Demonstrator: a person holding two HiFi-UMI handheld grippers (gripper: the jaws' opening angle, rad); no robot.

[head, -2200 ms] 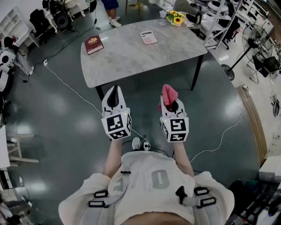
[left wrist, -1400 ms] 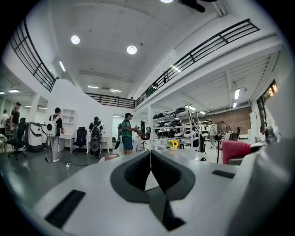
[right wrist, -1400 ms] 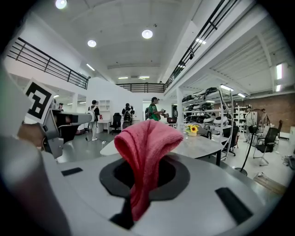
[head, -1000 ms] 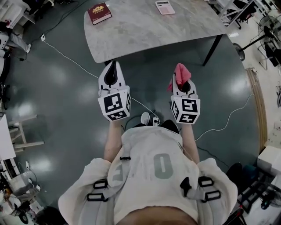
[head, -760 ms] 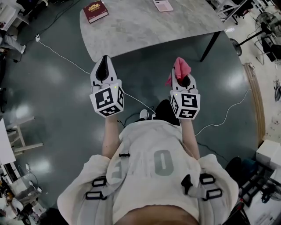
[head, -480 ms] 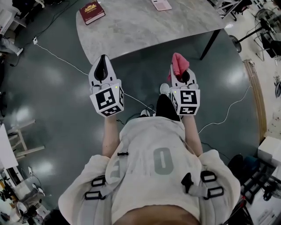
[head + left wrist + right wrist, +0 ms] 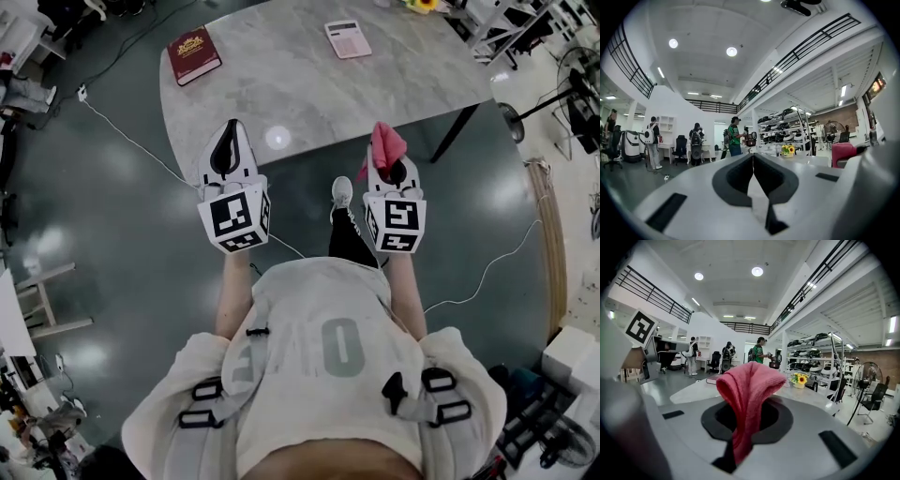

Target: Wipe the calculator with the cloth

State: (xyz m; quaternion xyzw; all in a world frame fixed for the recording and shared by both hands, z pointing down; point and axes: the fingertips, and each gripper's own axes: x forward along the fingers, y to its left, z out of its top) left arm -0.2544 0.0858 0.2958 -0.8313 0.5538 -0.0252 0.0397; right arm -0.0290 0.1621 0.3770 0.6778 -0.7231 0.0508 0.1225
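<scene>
A pink calculator (image 7: pixel 347 38) lies on the far side of the grey marble table (image 7: pixel 309 84). My right gripper (image 7: pixel 385 152) is shut on a pink cloth (image 7: pixel 386 143), which bunches up between the jaws (image 7: pixel 749 394). It hovers at the table's near edge, far short of the calculator. My left gripper (image 7: pixel 228 139) is shut and empty, its jaws meeting in a thin line (image 7: pixel 753 161), also over the near edge.
A dark red book (image 7: pixel 194 54) lies at the table's far left. Yellow flowers (image 7: pixel 424 5) stand at the far right corner. A white cable (image 7: pixel 131 141) runs across the floor. Shelving racks (image 7: pixel 813 366) and several people stand beyond the table.
The person has walked toward the table. Both grippers now reach its near edge, where before they hung over bare floor. The cloth stays gripped.
</scene>
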